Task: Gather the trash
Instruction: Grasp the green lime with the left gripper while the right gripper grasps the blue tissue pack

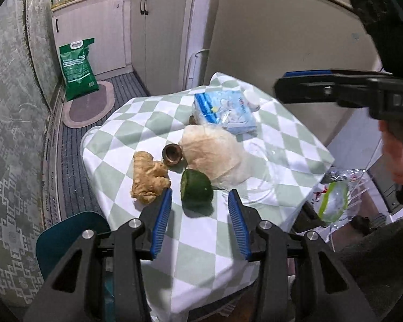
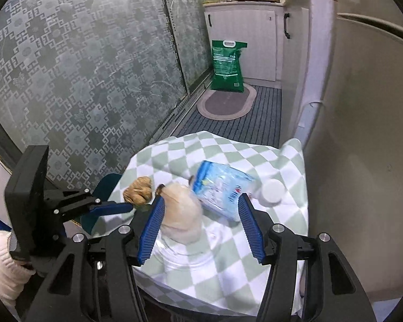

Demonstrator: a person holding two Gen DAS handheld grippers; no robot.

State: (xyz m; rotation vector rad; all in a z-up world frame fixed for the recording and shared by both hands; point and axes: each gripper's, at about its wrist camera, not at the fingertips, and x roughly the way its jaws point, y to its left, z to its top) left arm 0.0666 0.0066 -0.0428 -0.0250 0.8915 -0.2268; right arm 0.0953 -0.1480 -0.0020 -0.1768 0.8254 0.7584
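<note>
- Small table (image 1: pixel 115 145), covered by a green-and-white checked cloth, is carrying a loose cluster of items near its middle; trash and kept goods are lying mixed together.
- Left gripper (image 1: pixel 200 201) is hovering over the near edge with its blue pads spread and nothing between them. The cut green fruit half (image 1: pixel 196 187) is sitting just ahead of the gap, at 12 o'clock from the fingertips.
- Judgement: the spread looks set to straddle the fruit half, the likeliest first piece of trash.
- The fruit half is lying tilted, rind toward the camera; its long axis is running roughly 11 to 5 o'clock in the left wrist view.
- Ginger root (image 1: pixel 147 179) is lying at 9 o'clock from the fruit, just beside the left pad, long axis near 12 to 6 o'clock.
- Brown hollow shell (image 1: pixel 172 155) is resting at 11 o'clock from the fruit, opening facing up and toward the camera.
- Crumpled translucent bag (image 1: pixel 215 155) is slumping at 1 o'clock from the fruit, touching it or nearly so.
- Blue tissue pack (image 1: pixel 225 110) is lying beyond the bag, a white bottle (image 2: pixel 271 191) just beside it.
- Right gripper (image 2: pixel 200 212) is also standing spread and empty, angled down over the crumpled bag, probably readying for it.
- A clear bag with a green rim (image 1: pixel 333 201) is hanging off the table's right edge at 3 o'clock, possibly the trash receiver.
</note>
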